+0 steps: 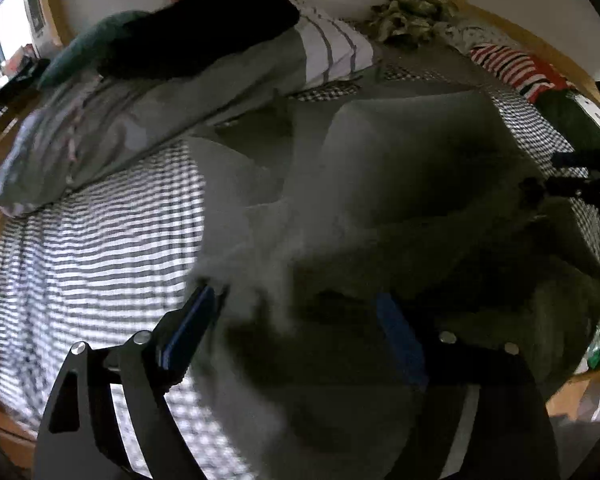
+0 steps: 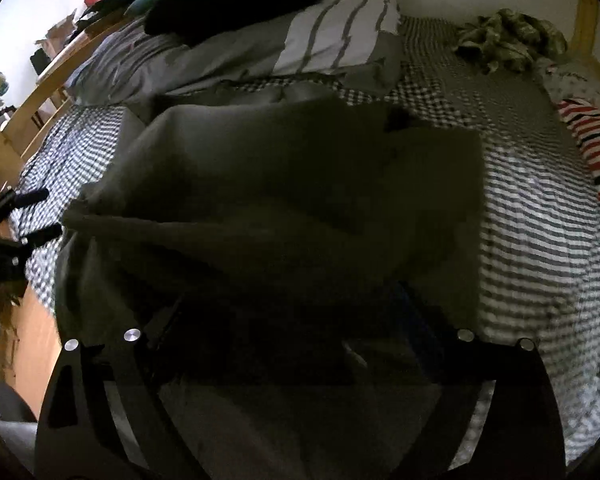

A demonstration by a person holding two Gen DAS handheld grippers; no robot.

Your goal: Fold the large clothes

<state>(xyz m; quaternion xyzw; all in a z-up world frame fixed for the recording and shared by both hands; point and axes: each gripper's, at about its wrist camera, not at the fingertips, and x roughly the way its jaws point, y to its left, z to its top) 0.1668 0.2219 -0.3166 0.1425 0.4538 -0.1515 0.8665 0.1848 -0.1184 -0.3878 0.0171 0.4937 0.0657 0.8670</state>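
Observation:
A large dark grey garment [image 1: 400, 168] lies spread and partly folded on the checked bed sheet [image 1: 92, 232]. My left gripper [image 1: 296, 304] is open above the garment's near left edge, its blue-padded fingers [image 1: 196, 320] wide apart with cloth lying between them. In the right wrist view the same garment [image 2: 300, 184] fills the middle. My right gripper [image 2: 292, 308] hangs over its near edge; its fingers are dark and partly covered by cloth, so the jaws are unclear. The right gripper also shows in the left wrist view [image 1: 572, 188], and the left gripper in the right wrist view [image 2: 24, 216].
A grey duvet [image 1: 120, 120], a striped pillow [image 1: 332, 48] and a black pillow [image 1: 196, 36] lie at the bed's head. A camouflage garment [image 1: 412, 16] and a red striped garment [image 1: 512, 68] lie at the far side. A wooden bed frame [image 2: 40, 84] borders the bed.

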